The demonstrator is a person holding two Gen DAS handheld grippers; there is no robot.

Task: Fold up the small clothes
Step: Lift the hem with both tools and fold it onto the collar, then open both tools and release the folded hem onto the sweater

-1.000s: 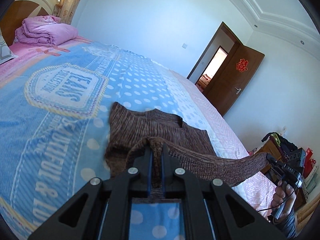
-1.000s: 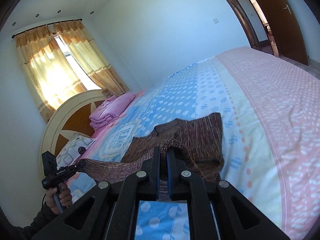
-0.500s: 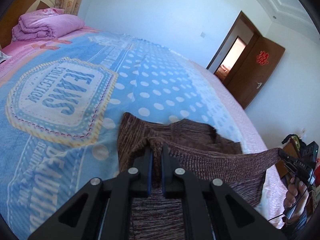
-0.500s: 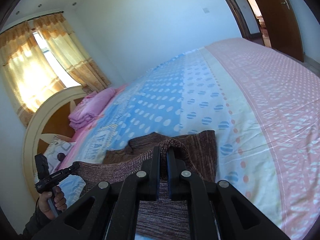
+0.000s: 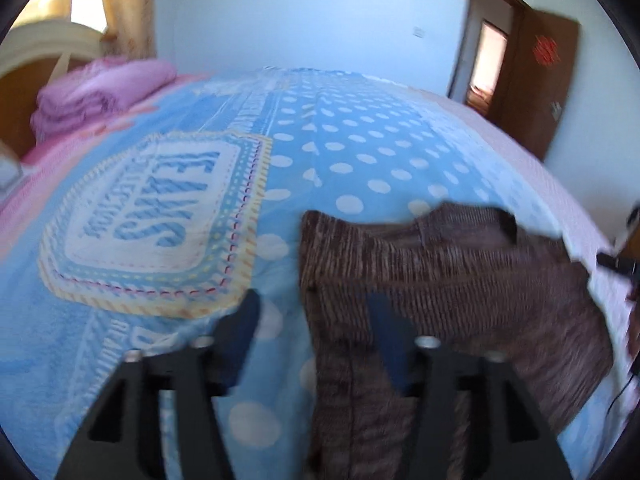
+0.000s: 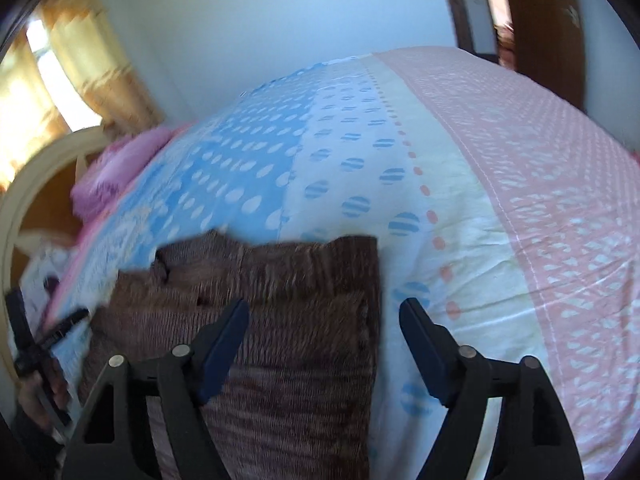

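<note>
the brown knit lies flat on the bed, folded over on itself, its long axis running crosswise from one gripper to the other, and both sets of tongs hang just above its near edge. the left gripper has just been opening and now stands wide apart, straddling the knit's left edge: one finger over bare blue cover beside the knit, the other over the knit itself, and no pad seems to press the cloth. the right gripper has likewise just been opening and is apart, straddling the knit's right edge, its inner finger over the knit and its outer one over the cover beside it. each hand is nearest its own end of the knit, so i judge the next fold would start from one of these ends, across the long axis
</note>
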